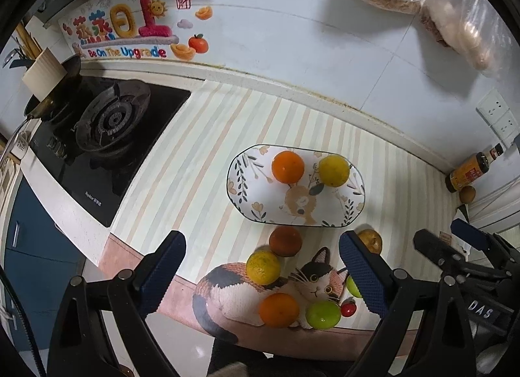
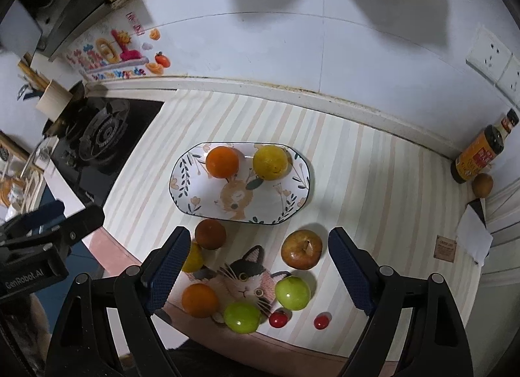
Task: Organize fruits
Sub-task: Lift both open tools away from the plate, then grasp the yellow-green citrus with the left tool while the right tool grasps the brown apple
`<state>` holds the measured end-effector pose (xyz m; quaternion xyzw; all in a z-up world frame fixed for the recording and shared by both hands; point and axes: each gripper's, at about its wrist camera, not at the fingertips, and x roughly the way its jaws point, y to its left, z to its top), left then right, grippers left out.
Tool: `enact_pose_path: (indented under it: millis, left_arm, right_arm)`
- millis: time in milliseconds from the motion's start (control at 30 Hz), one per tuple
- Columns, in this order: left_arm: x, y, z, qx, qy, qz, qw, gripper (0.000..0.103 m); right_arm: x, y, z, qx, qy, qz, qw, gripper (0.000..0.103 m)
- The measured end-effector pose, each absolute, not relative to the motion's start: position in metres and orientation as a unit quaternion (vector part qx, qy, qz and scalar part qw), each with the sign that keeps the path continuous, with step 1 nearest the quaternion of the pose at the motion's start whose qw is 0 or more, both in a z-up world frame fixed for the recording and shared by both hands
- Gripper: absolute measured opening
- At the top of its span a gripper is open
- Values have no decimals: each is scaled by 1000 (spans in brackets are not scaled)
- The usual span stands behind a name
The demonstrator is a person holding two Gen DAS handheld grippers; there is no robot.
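— So, what's the room?
— Kitchen. White tiled wall (image 2: 292,51) at the far side, a striped mat (image 2: 373,181) over the counter with a cat picture (image 2: 243,279) at its near edge. Gas stove (image 2: 104,136) on the left, a sauce bottle (image 2: 477,155) in the far right corner with a small brown fruit (image 2: 482,185) just beside it. Sockets (image 2: 494,58) on the right of the wall, a colourful sticker (image 1: 123,32) on the left.

— And the fruit, counted?
— On the plate (image 2: 195,201), mid-counter: two — one orange (image 2: 222,162) on the left, one yellow citrus (image 2: 270,162) on the right, both at its far side. Near the plate, on the mat: a dark orange (image 2: 210,234), a yellow-green citrus (image 1: 262,267), another bright orange (image 2: 200,300), two green apples (image 2: 242,317) (image 2: 292,292), a brown apple (image 2: 301,249), two cherry tomatoes (image 2: 278,319) (image 2: 321,321). Eight loose in all.

— Grippers?
— Left gripper (image 1: 260,279) and right gripper (image 2: 260,273) both hover above the near fruit — jaws spread wide, nothing between the pads, touching nothing.
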<state>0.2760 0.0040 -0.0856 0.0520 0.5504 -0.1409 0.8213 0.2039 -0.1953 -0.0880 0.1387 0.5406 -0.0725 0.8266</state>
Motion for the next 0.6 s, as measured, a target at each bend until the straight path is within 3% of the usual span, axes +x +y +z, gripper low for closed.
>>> enact_pose_path:
  millis: [100, 600]
  left_arm:
    - [283, 3, -102, 62, 565, -138, 811, 103]
    - [294, -1, -252, 81, 686, -129, 712, 103]
  right_arm:
    - [209, -211, -112, 166, 557, -81, 810, 95]
    - [226, -255, -258, 199, 646, -123, 727, 95]
